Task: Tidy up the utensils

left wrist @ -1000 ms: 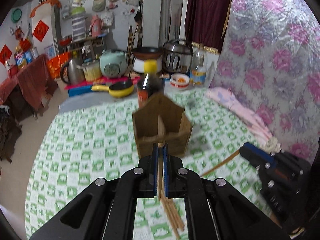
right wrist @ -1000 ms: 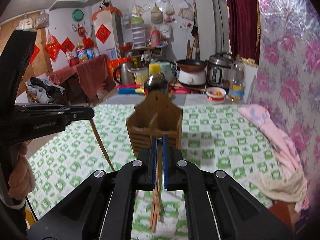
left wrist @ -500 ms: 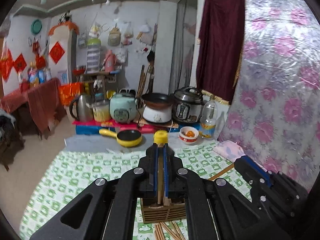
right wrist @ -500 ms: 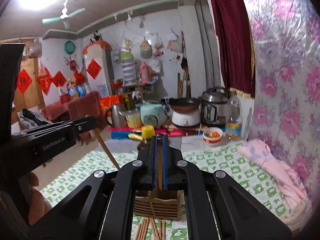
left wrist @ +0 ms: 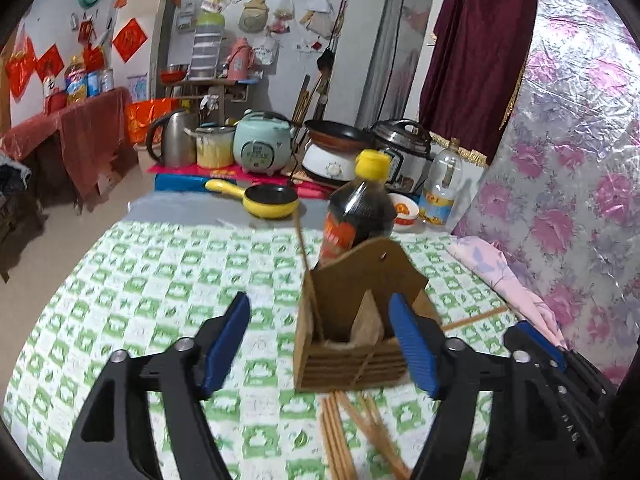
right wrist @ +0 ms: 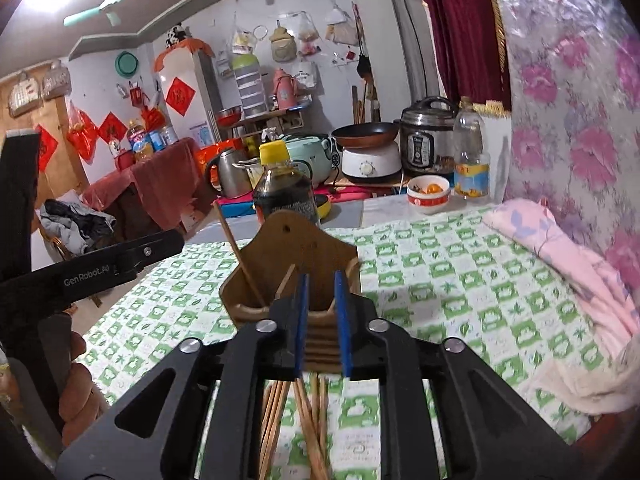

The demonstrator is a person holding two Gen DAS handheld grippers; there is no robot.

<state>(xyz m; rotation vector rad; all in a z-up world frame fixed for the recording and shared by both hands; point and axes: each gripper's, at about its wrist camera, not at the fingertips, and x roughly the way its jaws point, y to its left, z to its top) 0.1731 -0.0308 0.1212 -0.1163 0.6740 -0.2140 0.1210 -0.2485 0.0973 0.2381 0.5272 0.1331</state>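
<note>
The left gripper [left wrist: 320,344] stood with its blue-padded jaws spread wide and nothing between them, hovering low over the green-and-white checked tablecloth [left wrist: 160,280]. Just ahead of it, nearer its right finger than its left, sat the brown wooden utensil holder with a peaked back panel and a central divider [left wrist: 352,328]. One thin wooden chopstick [left wrist: 307,276] stood tilted in the holder's left compartment, its upper end leaning away to the left. Below that claw's fingertips, on the cloth in front of the holder, lay a loose bundle of wooden chopsticks [left wrist: 352,436], fanned slightly apart. The right gripper [right wrist: 322,324] had its jaws parted by a narrow gap, with no chopstick visibly pinched between the pads; the holder's slatted front showed through the gap. Its tips were close in front of the holder's right compartment, and whether they touched the wood could not be told. A second tilted stick [right wrist: 285,285] rose beside the divider just left of this claw's fingers. Beyond the holder stood a dark sauce bottle with a yellow cap [right wrist: 282,184]. A crumpled pink cloth [right wrist: 560,252] lay well off to the right of the right claw.
</note>
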